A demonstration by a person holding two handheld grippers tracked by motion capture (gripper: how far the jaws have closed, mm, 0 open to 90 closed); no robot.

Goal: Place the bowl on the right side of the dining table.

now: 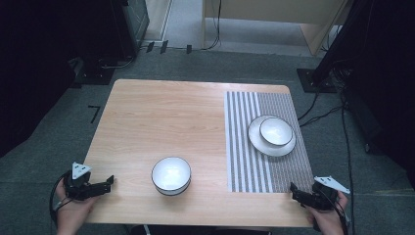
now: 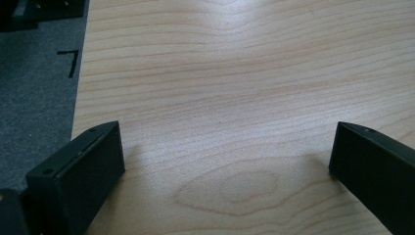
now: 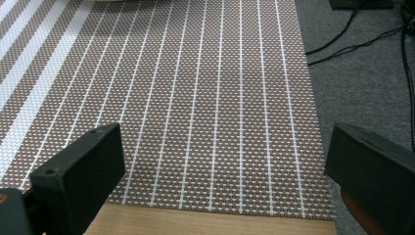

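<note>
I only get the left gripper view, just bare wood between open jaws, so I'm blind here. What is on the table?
Observer: A white bowl stands near the front edge, to the right of the left gripper.
Operator: Anything else?
Observer: A striped mat covers the right side of the table, with a second bowl sitting on a plate.
Operator: Where is the right gripper?
Observer: The right gripper is at the mat's front right corner, jaws open, holding nothing.
</note>
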